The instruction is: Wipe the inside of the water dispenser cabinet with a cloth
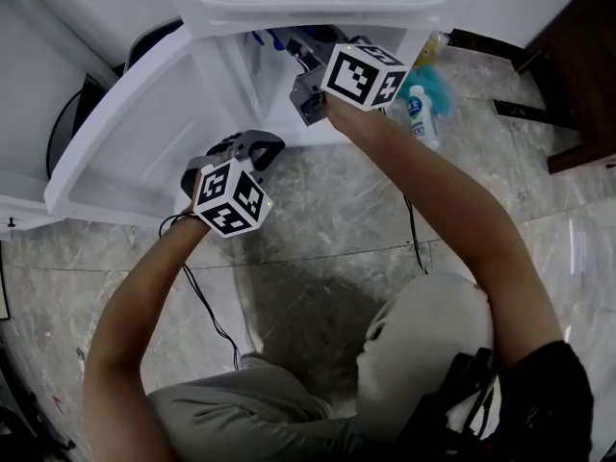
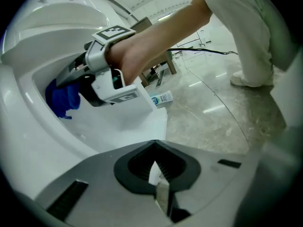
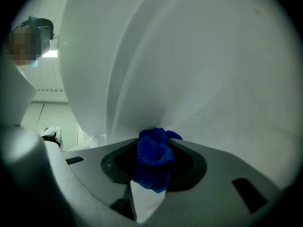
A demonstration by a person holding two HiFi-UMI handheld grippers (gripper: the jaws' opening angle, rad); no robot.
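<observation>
The white water dispenser's cabinet (image 1: 241, 75) stands with its door (image 1: 115, 133) swung out to the left. My right gripper (image 1: 306, 75) reaches into the cabinet, shut on a bunched blue cloth (image 3: 154, 160). The cloth (image 2: 64, 98) lies against the white inner wall (image 3: 199, 79), and a bit of it (image 1: 279, 41) shows under the dispenser's top. My left gripper (image 1: 258, 147) hovers in front of the cabinet's opening by the door's lower edge. Its jaws (image 2: 158, 174) are shut with nothing between them. The left gripper view shows the right gripper (image 2: 75, 82) from the side.
A white bottle with a blue label (image 1: 420, 114) lies on the marble floor right of the dispenser, beside a teal fluffy thing (image 1: 441, 87). Dark wooden furniture (image 1: 577, 65) stands at the far right. A black cable (image 1: 207, 306) trails across the floor near the person's knees.
</observation>
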